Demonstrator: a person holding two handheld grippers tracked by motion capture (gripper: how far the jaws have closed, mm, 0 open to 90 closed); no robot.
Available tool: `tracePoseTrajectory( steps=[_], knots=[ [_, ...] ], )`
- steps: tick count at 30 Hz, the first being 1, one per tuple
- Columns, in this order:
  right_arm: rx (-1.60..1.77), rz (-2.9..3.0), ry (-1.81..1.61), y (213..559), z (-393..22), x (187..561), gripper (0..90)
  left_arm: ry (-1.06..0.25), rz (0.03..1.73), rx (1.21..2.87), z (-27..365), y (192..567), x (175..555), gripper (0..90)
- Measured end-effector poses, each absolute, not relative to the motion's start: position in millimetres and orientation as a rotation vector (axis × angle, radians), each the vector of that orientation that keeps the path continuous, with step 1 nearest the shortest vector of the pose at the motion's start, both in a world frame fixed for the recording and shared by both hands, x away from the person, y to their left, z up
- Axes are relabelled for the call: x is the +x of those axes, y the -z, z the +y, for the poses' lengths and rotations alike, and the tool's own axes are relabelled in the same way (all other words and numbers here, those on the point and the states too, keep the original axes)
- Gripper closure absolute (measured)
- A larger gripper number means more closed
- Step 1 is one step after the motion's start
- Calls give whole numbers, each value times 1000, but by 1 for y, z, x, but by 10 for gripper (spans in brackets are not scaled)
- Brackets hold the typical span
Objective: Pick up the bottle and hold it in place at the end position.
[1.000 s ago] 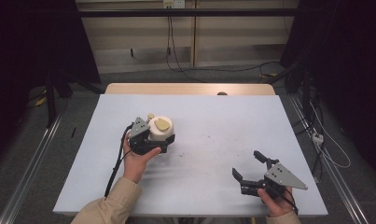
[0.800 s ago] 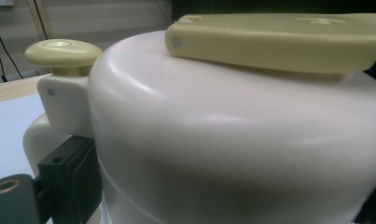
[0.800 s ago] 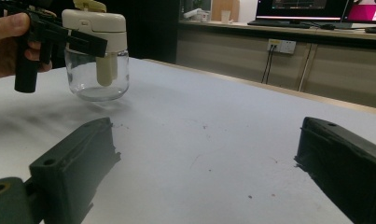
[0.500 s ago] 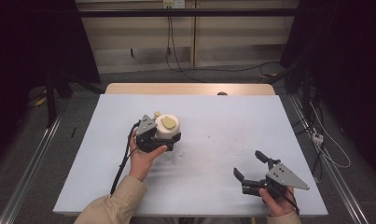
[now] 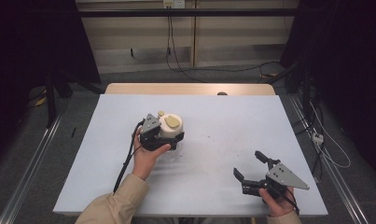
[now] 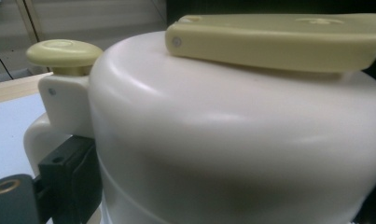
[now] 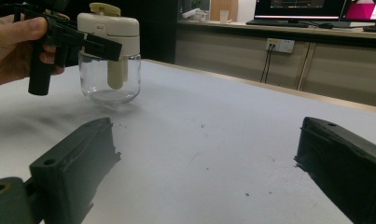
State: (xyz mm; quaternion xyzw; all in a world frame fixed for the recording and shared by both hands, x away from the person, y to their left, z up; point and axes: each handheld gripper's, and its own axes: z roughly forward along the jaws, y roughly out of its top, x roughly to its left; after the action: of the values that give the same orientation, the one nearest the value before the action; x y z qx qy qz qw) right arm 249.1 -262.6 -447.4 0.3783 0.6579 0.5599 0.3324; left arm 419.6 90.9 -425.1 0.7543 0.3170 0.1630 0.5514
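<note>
Left gripper (image 5: 164, 135) clamped on cream lid (image 5: 169, 126) of glass jar (image 7: 109, 84), jaws either side of it; jar sits on white table (image 5: 223, 121). Right gripper (image 5: 253, 170) well apart, low over table, jaws spread wide, nothing between them.

Table: white top (image 5: 293, 121) under both tongs, a wooden strip (image 5: 190, 88) along its far edge past the left tongs
Wall: beige panels (image 5: 143, 39) beyond that, cables (image 5: 176, 51) hanging down
Floor: grey (image 5: 31, 140), metal rail (image 5: 29, 175) off to the left tongs' side
Far counter: monitors (image 7: 316, 9) and a wall socket (image 7: 279, 45), seen ahead of the right tongs
</note>
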Motion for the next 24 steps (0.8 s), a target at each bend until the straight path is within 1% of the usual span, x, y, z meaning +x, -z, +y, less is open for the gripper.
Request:
tracePoseTrajectory(
  steps=[24],
  knots=[
    [990, 1717, -1471, 448, -263, 249, 41, -361, 730, 1781, 70, 425, 428, 65]
  ],
)
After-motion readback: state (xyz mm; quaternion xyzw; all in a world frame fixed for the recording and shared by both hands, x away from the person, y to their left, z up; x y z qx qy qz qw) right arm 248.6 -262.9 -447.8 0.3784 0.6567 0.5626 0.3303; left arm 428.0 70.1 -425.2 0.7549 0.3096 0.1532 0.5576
